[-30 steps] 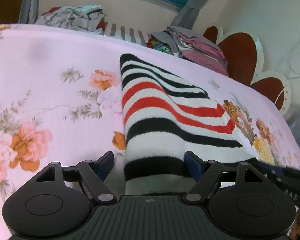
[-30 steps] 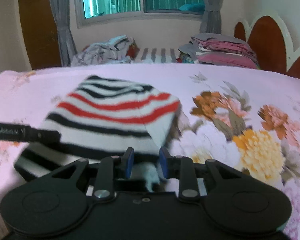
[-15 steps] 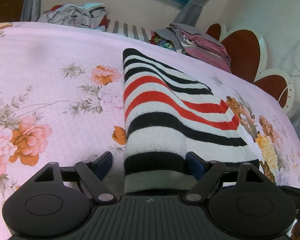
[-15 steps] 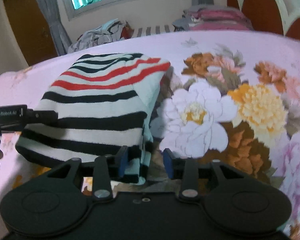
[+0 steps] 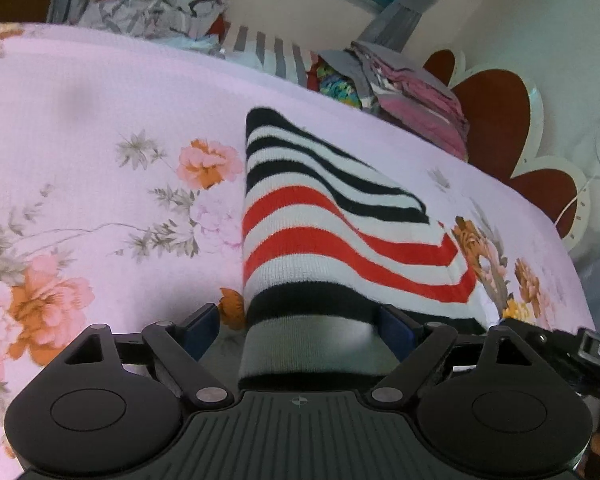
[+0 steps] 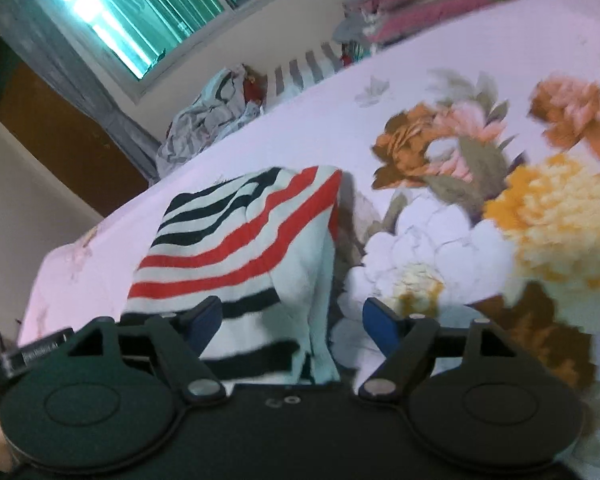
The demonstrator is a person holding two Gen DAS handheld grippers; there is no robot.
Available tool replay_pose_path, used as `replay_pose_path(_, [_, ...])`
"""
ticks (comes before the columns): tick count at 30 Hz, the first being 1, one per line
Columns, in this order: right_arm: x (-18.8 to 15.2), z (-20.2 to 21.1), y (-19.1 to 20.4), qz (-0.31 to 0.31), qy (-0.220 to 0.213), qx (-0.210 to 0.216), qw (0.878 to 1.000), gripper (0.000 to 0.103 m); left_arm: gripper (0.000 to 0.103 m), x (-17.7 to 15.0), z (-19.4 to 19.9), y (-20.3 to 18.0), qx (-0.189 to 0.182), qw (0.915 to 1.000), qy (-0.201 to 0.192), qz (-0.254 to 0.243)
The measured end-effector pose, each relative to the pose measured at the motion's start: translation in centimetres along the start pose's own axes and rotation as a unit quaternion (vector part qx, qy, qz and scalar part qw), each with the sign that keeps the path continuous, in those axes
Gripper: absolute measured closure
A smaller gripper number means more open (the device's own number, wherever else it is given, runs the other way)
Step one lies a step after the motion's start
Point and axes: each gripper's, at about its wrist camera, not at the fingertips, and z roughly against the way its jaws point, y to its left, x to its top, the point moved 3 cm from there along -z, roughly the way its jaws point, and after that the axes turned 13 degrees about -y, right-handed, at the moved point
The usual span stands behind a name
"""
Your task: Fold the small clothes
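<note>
R fingers (image 6: 292, 324) just opened off folded striped knit (image 5: 332, 240); black/white/red.

Striped garment (image 5: 320, 240): fuzzy knit cloth. Bedsheet (image 5: 80, 140): matt floral woven cloth.

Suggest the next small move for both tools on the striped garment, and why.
Probably back both tools off and lift clear. The striped garment lies folded on the floral bedsheet. The right tool has just been opening, and its pads no longer press the cloth; the left tool stands wide around the near edge without pinching.
</note>
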Motion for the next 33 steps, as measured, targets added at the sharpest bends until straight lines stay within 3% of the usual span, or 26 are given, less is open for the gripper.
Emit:
replay_pose_path(8, [-0.6, -5.1, -0.8, -0.016, 0.032, 0.036, 0.999, 0.027, 0.018, -1.0, -3.3, 0.5, -0.049, 0.9979, 0.021, 0.038])
replay_pose_path(11, [-0.6, -6.2, -0.6, -0.018, 0.039, 0.056, 0.998, 0.042, 0.018, -0.9, -3.9, 0.2, -0.056, 0.9976, 0.021, 0.034])
replay_pose_path(16, [-0.4, -6.5, -0.2, -0.011, 0.041, 0.065, 0.997, 0.06, 0.038, -0.5, -4.0, -0.3, -0.044, 0.9986, 0.018, 0.022])
replay_pose_path(18, [-0.3, -5.9, 0.3, -0.01, 0.033, 0.067, 0.997, 0.067, 0.048, -0.3, -3.5, -0.5, -0.044, 0.9988, 0.012, 0.014])
replay_pose_path(21, [0.0, -4.7, 1.6, -0.006, 0.018, 0.08, 0.997, 0.069, 0.054, 0.3, -2.4, -0.6, -0.049, 0.9988, 0.0, 0.005])
replay_pose_path(27, [0.3, -2.7, 5.9, 0.009, 0.004, 0.112, 0.994, 0.07, 0.055, 2.9, 1.2, 0.3, -0.057, 0.998, -0.026, -0.001])
replay_pose_path(33, [-1.5, -3.5, 13.2, 0.014, 0.003, 0.14, 0.99, 0.07, 0.055, 6.2, 6.4, 6.4, -0.043, 0.9976, -0.053, -0.008])
